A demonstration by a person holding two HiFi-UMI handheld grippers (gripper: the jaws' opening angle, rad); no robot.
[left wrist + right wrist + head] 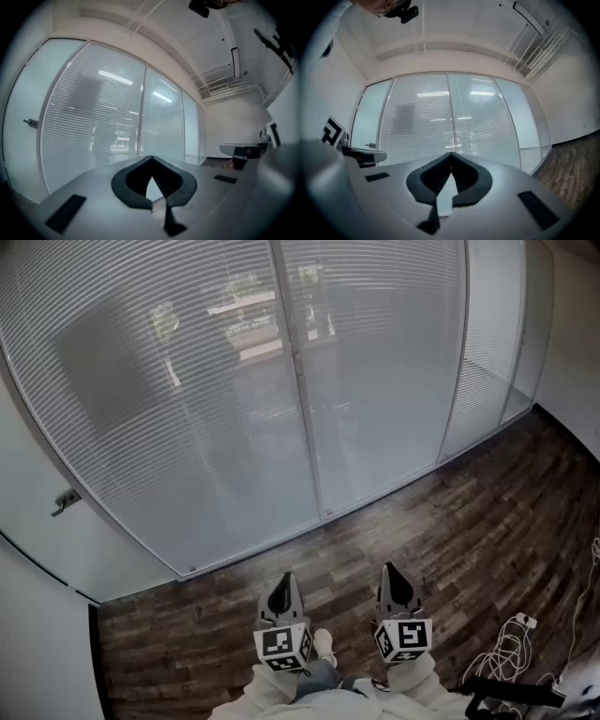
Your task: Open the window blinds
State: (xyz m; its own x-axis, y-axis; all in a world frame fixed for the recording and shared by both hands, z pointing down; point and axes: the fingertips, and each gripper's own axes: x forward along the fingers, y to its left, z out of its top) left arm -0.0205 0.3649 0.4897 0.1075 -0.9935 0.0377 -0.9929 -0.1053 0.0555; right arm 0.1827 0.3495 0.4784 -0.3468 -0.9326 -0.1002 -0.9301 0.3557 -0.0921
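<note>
White slatted window blinds hang fully down over a wide glass wall, with dim outdoor shapes showing through the slats. The same blinds fill the left gripper view, and in the right gripper view the blinds lie straight ahead. A thin vertical frame post splits them into panels. My left gripper and right gripper are held side by side low in the head view, well short of the glass. The left gripper and right gripper are both shut with nothing between their jaws.
Dark wood floor runs between me and the glass. A frosted door with a lever handle stands at the left. White cables lie on the floor at the lower right. A narrower blind panel angles away at the right.
</note>
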